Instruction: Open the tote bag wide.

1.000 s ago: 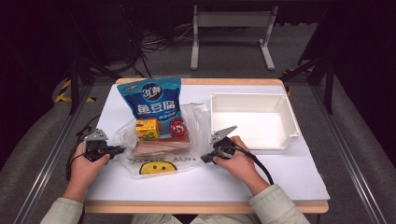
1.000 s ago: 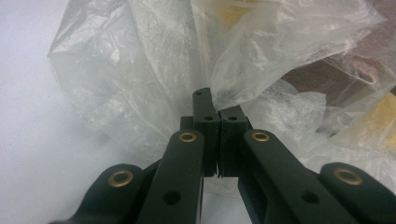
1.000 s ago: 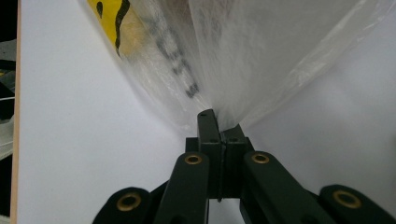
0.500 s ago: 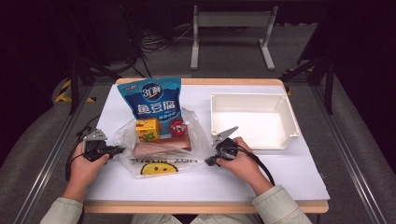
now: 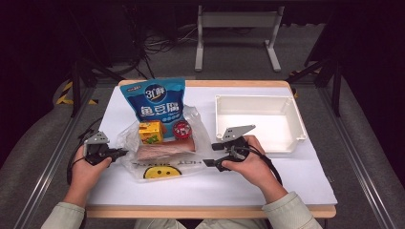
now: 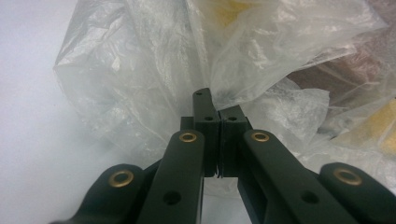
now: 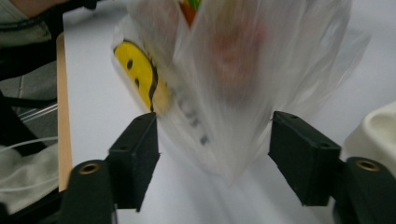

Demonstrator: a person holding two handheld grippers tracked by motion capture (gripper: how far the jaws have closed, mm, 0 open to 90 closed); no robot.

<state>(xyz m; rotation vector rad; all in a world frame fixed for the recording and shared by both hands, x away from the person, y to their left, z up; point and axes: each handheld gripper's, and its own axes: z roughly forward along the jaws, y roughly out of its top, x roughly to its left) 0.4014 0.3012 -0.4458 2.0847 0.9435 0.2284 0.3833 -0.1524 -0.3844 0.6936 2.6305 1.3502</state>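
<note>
A clear plastic bag [image 5: 162, 160] with a yellow smiley print lies mid-table. It holds a yellow box [image 5: 150, 132], a red round tin [image 5: 181, 129] and a brownish packet [image 5: 167, 148]. A blue pouch [image 5: 155, 102] stands at its far end. My left gripper [image 5: 117, 153] is shut on the bag's left edge; its pads [image 6: 208, 116] pinch the film [image 6: 140, 70]. At the bag's right edge, my right gripper [image 5: 213, 154] has just been opening. In its own view the right gripper [image 7: 215, 154] has the bag's blurred edge [image 7: 224, 84] hanging loose between the wide jaws, touching neither pad.
A white empty tray [image 5: 296, 119] stands on the right of the white table [image 5: 191, 191], just beyond my right hand; its corner [image 7: 373, 130] shows in the right gripper view. The table's wooden front edge [image 5: 210, 212] runs near the person's sleeves. A metal stand is on the floor behind.
My right gripper's jaws have spread and let go of the bag's right edge, and that hand has lifted slightly. The left gripper has kept its grip and place.
</note>
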